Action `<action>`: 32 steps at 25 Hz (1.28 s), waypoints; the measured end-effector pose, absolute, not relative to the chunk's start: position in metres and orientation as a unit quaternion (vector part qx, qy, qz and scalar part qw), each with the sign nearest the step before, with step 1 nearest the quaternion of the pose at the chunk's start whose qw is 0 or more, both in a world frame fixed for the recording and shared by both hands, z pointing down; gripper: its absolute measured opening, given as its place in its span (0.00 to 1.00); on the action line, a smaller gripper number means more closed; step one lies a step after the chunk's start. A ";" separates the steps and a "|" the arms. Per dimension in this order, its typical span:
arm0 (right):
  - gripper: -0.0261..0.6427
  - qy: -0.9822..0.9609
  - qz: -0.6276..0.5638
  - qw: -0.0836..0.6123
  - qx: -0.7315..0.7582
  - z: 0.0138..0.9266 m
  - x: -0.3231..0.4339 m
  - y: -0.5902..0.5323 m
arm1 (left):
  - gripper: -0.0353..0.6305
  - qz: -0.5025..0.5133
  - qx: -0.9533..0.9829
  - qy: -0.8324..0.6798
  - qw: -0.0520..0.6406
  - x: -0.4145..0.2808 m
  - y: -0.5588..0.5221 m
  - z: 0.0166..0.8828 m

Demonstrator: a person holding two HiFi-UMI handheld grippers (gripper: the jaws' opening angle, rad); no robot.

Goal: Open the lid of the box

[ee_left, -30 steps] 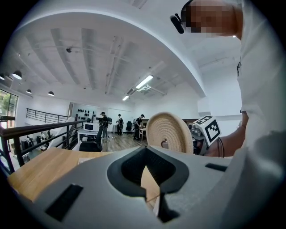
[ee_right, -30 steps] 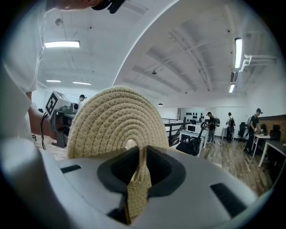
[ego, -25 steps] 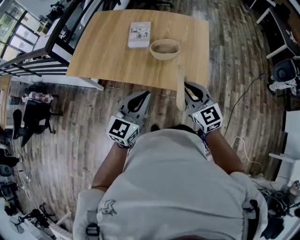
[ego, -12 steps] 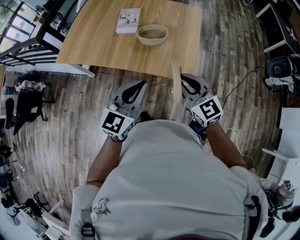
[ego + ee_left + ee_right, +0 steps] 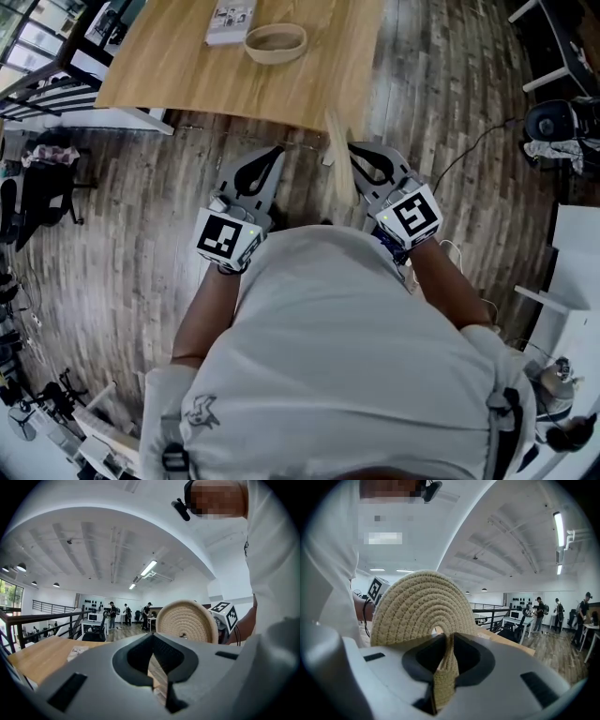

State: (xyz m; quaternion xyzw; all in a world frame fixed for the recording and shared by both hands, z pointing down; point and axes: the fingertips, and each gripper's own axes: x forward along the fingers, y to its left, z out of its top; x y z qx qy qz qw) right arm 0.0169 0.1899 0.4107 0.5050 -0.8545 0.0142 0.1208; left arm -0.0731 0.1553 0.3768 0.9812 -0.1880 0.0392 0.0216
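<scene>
Table [image 5: 178, 80] and box [image 5: 275, 42] are seen farther off than before. Both grippers have been drawn back from the near edge, close to the body. The right gripper [image 5: 361, 161] is clamped part-open on the rim of the lid [image 5: 337, 159], which is held upright and edge-on near the table's near edge. The left gripper [image 5: 267, 161] is held level beside it at the left, fully closed on nothing. The box is left open on the far table beside a booklet [image 5: 230, 19]. Open floor [image 5: 112, 234] is seen to the left and right.
</scene>
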 end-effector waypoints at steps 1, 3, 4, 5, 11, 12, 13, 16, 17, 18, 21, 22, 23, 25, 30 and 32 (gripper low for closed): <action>0.13 -0.857 0.014 0.122 0.501 0.411 0.018 0.196 | 0.06 0.040 0.981 -0.188 0.024 -0.070 0.161 0.378; 0.13 -0.859 0.011 0.124 0.497 0.412 0.019 0.207 | 0.06 0.039 0.981 -0.190 0.024 -0.066 0.169 0.378; 0.13 -0.859 0.009 0.123 0.497 0.412 0.020 0.212 | 0.06 0.037 0.980 -0.193 0.021 -0.065 0.173 0.377; 0.13 -0.859 0.005 0.122 0.497 0.413 0.022 0.217 | 0.06 0.034 0.980 -0.197 0.018 -0.063 0.177 0.376; 0.13 -0.856 0.003 0.105 0.506 0.416 0.031 0.247 | 0.06 0.026 0.978 -0.208 0.014 -0.053 0.199 0.374; 0.13 -0.855 0.005 0.103 0.508 0.416 0.032 0.250 | 0.06 0.026 0.977 -0.209 0.015 -0.053 0.200 0.373; 0.13 -0.855 0.007 0.100 0.509 0.416 0.033 0.253 | 0.06 0.025 0.977 -0.212 0.015 -0.053 0.201 0.373; 0.13 -0.855 0.009 0.093 0.511 0.417 0.032 0.258 | 0.06 0.025 0.975 -0.219 0.018 -0.055 0.202 0.374; 0.13 -0.855 0.009 0.091 0.511 0.417 0.031 0.260 | 0.06 0.026 0.975 -0.220 0.020 -0.055 0.202 0.376; 0.13 -0.855 0.009 0.089 0.510 0.418 0.031 0.262 | 0.06 0.028 0.975 -0.220 0.021 -0.056 0.204 0.377; 0.13 -0.856 0.018 0.085 0.510 0.421 0.030 0.265 | 0.06 0.034 0.974 -0.222 0.020 -0.058 0.206 0.381; 0.13 -0.856 0.021 0.083 0.510 0.422 0.030 0.266 | 0.06 0.036 0.974 -0.223 0.019 -0.058 0.207 0.381; 0.13 -0.856 0.023 0.081 0.510 0.422 0.030 0.267 | 0.06 0.036 0.973 -0.225 0.019 -0.059 0.207 0.381; 0.13 -0.857 0.024 0.081 0.509 0.422 0.030 0.267 | 0.06 0.036 0.973 -0.229 0.018 -0.062 0.206 0.380; 0.13 -0.861 0.022 0.077 0.502 0.423 0.024 0.262 | 0.06 0.037 0.971 -0.237 0.023 -0.069 0.205 0.385; 0.13 -0.861 0.023 0.075 0.502 0.423 0.023 0.260 | 0.06 0.037 0.971 -0.236 0.024 -0.070 0.205 0.386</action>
